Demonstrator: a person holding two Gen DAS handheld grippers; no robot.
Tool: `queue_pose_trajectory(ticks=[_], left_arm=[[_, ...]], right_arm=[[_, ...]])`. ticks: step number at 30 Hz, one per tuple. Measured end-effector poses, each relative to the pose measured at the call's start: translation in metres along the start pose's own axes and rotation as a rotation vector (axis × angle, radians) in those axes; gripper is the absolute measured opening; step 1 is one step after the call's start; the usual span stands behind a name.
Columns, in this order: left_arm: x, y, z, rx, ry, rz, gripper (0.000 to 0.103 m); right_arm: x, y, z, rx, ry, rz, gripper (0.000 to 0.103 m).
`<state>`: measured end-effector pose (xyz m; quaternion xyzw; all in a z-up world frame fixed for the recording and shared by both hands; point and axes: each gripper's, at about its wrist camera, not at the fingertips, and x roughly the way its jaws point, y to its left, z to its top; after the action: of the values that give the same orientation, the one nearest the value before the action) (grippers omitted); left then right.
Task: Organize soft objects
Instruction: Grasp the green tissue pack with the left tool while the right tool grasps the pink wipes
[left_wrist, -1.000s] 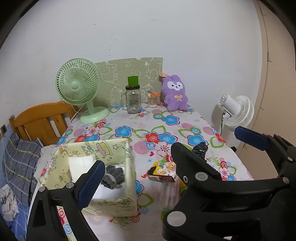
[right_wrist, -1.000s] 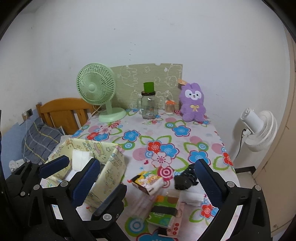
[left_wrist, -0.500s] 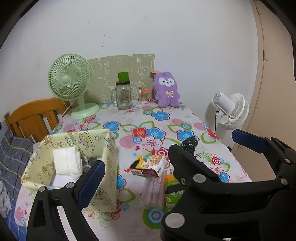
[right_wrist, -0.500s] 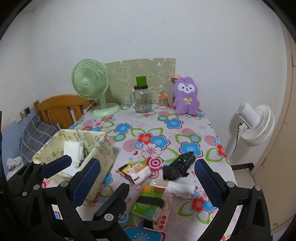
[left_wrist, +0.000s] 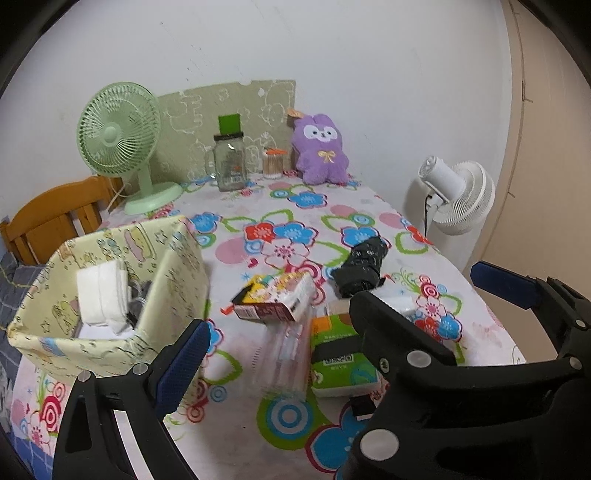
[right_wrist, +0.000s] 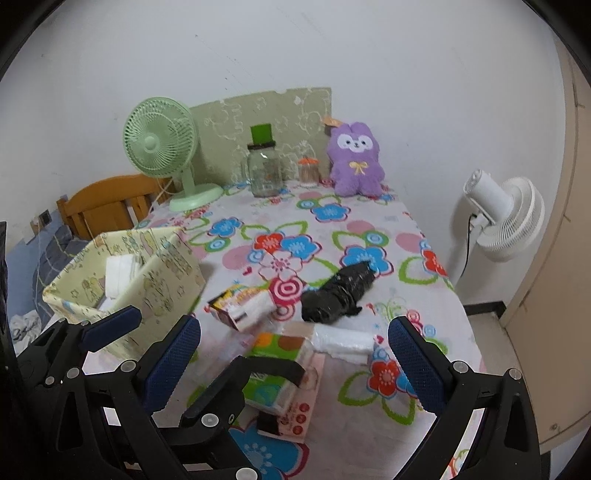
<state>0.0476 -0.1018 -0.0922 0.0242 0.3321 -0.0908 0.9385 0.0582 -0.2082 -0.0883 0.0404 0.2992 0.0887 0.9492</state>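
left gripper (left_wrist: 340, 314) wide apart, empty, above table edge. right gripper (right_wrist: 295, 350) wide apart, empty, over green tissue pack (right_wrist: 277, 365). white foam roll (right_wrist: 343, 341) just beside pack; black bundle (right_wrist: 338, 293) beyond it. yellow fabric box (left_wrist: 110, 291) left, white folded cloth (left_wrist: 101, 295) inside. purple plush (right_wrist: 354, 160) far, against wall.

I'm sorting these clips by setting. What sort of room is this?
Likely a bedroom or small living room at home: a table under a flowered cloth against the wall, a purple plush bunny, a green desk fan, and striped bedding beside a wooden frame.
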Motion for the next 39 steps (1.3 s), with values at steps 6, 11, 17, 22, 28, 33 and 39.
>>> queue_pose_trajectory(ticks=[6, 11, 17, 22, 28, 33, 39], left_arm=[[0.016, -0.009, -0.007, 0.018, 0.043, -0.003, 0.097], [0.03, -0.015, -0.01, 0.031, 0.088, -0.018, 0.092], [0.047, -0.021, -0.015, 0.039, 0.141, -0.039, 0.079], [0.053, -0.02, -0.018, 0.032, 0.169, -0.06, 0.052], [0.051, -0.019, -0.019, 0.04, 0.167, -0.078, 0.043], [0.045, -0.014, -0.018, 0.046, 0.157, -0.071, 0.039], [0.035, -0.005, -0.02, 0.071, 0.135, -0.002, 0.038]], right_arm=[[0.014, -0.014, -0.012, 0.028, 0.035, -0.019, 0.103], [0.024, -0.023, -0.019, 0.057, 0.061, -0.028, 0.102], [0.034, -0.033, -0.028, 0.082, 0.093, -0.037, 0.102], [0.041, -0.036, -0.032, 0.089, 0.112, -0.04, 0.102], [0.046, -0.035, -0.033, 0.093, 0.124, -0.03, 0.102], [0.047, -0.033, -0.033, 0.091, 0.127, -0.03, 0.102], [0.05, -0.025, -0.032, 0.098, 0.146, -0.021, 0.097]])
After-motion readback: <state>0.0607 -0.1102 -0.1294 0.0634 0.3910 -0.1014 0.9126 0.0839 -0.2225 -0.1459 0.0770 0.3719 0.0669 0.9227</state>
